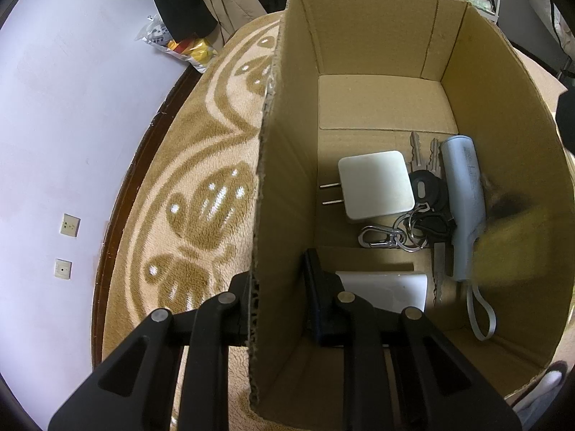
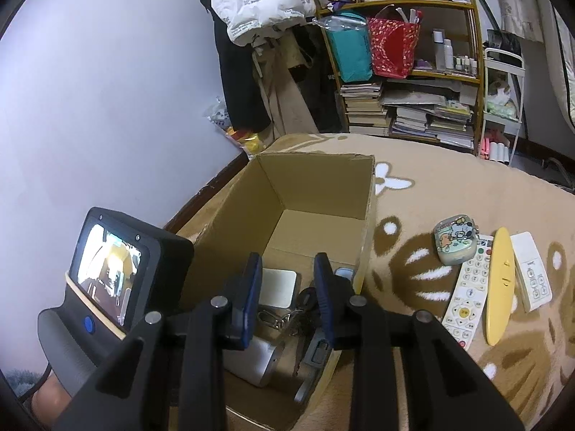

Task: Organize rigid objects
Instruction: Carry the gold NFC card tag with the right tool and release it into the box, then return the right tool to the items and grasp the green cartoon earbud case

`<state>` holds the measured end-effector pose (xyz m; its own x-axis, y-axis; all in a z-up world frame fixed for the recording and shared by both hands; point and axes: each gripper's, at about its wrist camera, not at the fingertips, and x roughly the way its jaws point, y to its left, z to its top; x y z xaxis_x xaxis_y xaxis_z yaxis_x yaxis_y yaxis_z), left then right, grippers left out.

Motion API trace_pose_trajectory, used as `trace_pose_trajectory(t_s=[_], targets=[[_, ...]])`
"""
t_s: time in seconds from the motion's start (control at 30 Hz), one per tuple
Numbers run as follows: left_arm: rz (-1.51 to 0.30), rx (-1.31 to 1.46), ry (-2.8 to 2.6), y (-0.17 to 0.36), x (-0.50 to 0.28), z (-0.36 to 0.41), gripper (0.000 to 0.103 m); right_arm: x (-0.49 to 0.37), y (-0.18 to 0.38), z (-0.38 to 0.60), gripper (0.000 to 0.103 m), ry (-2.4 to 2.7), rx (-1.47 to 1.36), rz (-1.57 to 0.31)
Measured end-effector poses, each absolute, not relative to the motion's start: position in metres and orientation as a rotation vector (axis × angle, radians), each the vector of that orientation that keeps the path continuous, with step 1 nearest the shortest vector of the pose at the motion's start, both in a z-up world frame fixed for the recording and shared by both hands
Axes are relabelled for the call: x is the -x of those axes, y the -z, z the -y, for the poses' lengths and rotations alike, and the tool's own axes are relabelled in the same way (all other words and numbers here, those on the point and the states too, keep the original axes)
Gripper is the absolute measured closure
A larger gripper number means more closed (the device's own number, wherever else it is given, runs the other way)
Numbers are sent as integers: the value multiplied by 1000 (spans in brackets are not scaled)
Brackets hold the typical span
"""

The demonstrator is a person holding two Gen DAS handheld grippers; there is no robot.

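An open cardboard box [image 1: 377,36] [image 2: 316,186] stands on a patterned blanket. My left gripper [image 1: 280,291] is shut on the box's left wall, one finger outside and one inside. On the box floor lie a white plug charger [image 1: 375,185], a bunch of keys [image 1: 424,197], a pale grey-blue cylinder with a strap [image 1: 463,208] and a white block [image 1: 384,287]. A blurred yellowish shape [image 1: 510,244] shows by the right wall; I cannot tell what it is. My right gripper [image 2: 287,287] hangs open over the box, holding nothing.
Right of the box on the blanket [image 2: 449,186] lie a cartoon tin [image 2: 456,244], a white remote [image 2: 467,294], a long yellow piece [image 2: 499,287] and a second white remote [image 2: 532,269]. A wall runs along the left. Cluttered shelves [image 2: 413,82] stand behind.
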<state>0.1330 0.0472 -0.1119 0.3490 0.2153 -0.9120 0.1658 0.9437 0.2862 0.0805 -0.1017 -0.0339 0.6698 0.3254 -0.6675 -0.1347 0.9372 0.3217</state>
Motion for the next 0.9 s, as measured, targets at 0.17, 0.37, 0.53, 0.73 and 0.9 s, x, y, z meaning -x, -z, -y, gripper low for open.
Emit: trace_pose_trajectory(t_s=[0.17,0.37,0.53,0.73,0.9], targets=[[-1222,-360,-34,112,-133,-47,82,-80,31,107,71,-267,-275,-791],[-1222,-361,-35,112,-133,-47,82,-78,22,120,51,-225,-254,-750],[-1222,-361,-34,111,-133,-48,82,-81,14,138,22,-165,-244,-720],[-1224,-363,-34,111,-133,-48,82,-91,12,162,1,-78,-225,-721],[-1226,-357,-33,111,-133,-49,82,-107,21,181,1,-29,-198,-759]])
